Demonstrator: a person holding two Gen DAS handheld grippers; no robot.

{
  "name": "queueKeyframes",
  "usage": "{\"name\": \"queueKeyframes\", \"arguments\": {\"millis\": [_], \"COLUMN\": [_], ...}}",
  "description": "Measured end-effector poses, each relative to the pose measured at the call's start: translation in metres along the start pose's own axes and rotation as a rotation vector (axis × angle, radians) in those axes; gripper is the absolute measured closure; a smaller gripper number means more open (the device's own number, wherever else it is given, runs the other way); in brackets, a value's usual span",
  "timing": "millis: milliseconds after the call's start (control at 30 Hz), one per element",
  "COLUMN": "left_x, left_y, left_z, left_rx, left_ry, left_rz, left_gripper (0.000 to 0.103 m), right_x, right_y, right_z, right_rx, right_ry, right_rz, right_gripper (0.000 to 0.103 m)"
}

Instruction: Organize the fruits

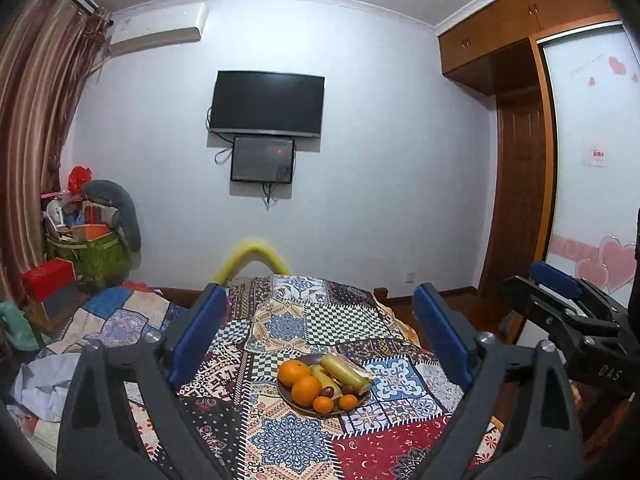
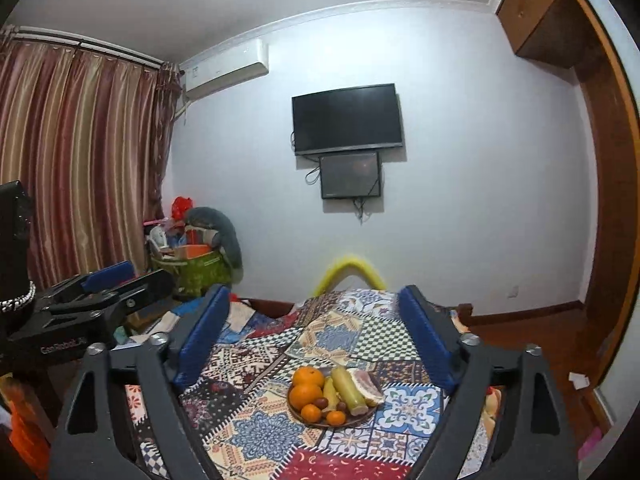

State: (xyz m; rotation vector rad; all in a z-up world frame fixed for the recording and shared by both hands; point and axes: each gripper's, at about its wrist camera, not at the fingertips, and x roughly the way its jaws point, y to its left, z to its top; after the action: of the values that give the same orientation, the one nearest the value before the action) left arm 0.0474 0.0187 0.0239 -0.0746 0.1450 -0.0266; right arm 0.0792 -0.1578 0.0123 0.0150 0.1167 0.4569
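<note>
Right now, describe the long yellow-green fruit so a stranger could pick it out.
Find the patchwork cloth, then the round plate of fruit on it. The long yellow-green fruit lies across the plate beside the bananas; unlike the round oranges, it is a thick, straight cylinder.

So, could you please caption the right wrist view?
Open right gripper above a plate of fruit on a patchwork cloth.

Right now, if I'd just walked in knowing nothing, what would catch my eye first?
Probably the plate heaped with oranges, bananas and other fruit, sitting on a busy patchwork cloth in the foreground. Framing it are the open blue-padded left gripper and right gripper, both empty. Behind, a dark television hangs on the pale wall.
</note>
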Motion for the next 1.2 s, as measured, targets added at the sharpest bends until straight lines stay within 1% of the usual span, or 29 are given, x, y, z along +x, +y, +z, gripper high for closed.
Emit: {"name": "queueKeyframes", "arguments": {"millis": [33,67,133,367,1200], "left_x": [-0.001,-0.003,-0.007,-0.011,-0.012], "left_y": [0.000,-0.001,-0.002,-0.008,-0.011], "left_z": [-0.001,-0.001,-0.003,-0.005,-0.005], "left_rx": [0.005,0.010,0.019,0.033,0.041], "left_ry": [-0.006,-0.013,-0.025,-0.021,-0.001], "left_rz": [0.005,0.012,0.026,0.025,0.020], "left_gripper": [0.005,0.002,0.000,0.000,0.000], "right_x": [-0.001,-0.002,-0.005,-0.016,-0.022], "right_y": [0.000,0.000,-0.001,0.001,0.002], "right_z": [0.000,0.000,0.000,-0.003,-0.004], "right_rx": [0.001,0.003,0.015,0.015,-0.012], "right_ry": [-0.004,-0.008,-0.023,-0.034,-0.015], "right_rz": [-0.007,-0.010,-0.024,-0.054,-0.063], "right_gripper": [0.007,0.005,0.000,0.000,0.000]}}
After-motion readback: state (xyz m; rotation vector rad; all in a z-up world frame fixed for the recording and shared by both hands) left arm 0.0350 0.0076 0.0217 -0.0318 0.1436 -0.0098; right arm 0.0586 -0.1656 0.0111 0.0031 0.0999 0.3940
